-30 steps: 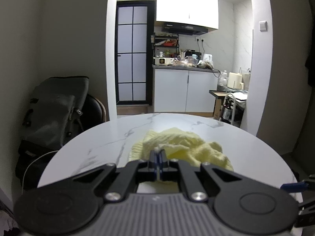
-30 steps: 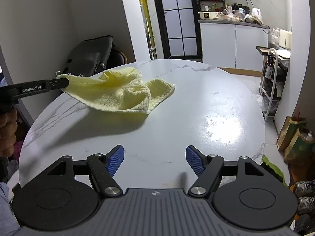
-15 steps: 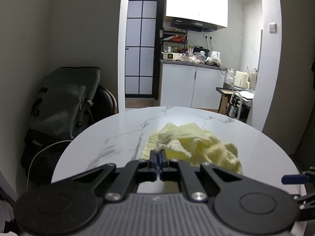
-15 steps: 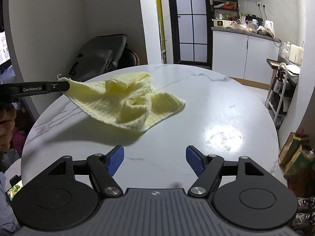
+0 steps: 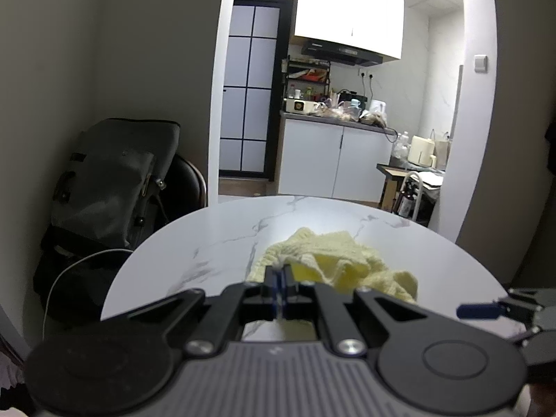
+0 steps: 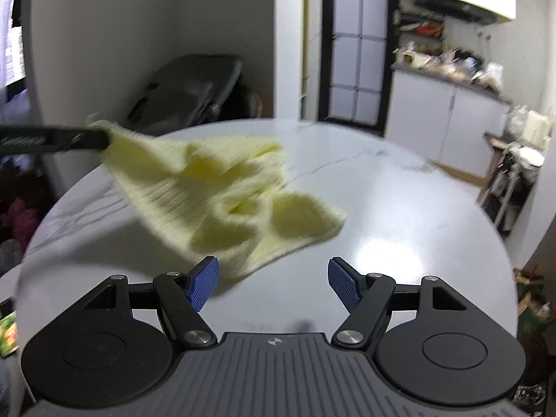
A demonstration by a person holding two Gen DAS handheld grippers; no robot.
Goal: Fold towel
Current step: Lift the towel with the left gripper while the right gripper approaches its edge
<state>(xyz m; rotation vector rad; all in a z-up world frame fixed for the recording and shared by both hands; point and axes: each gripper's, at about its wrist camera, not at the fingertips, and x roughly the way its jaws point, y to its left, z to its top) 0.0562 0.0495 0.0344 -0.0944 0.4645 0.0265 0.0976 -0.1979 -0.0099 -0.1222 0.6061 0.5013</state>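
A pale yellow knitted towel [image 6: 222, 201] hangs crumpled over the round white marble table [image 6: 399, 229]. My left gripper [image 5: 279, 278] is shut on one corner of the towel [image 5: 333, 264] and holds it lifted; it shows at the left in the right wrist view [image 6: 100, 139]. The towel's lower end trails near the table, blurred by motion. My right gripper [image 6: 274, 279] is open and empty, just in front of the towel's lowest corner. One of its blue pads also shows in the left wrist view [image 5: 477, 311].
A dark grey backpack [image 5: 111, 180] sits on a chair behind the table's left edge. A kitchen counter with white cabinets [image 5: 333, 160] and a small trolley [image 5: 413, 194] stand beyond the table. Bags lie on the floor at the right [image 6: 531, 312].
My left gripper has raised the towel corner higher and pulled it nearer. The towel has swung toward my right gripper, which has closed in on its lower edge.
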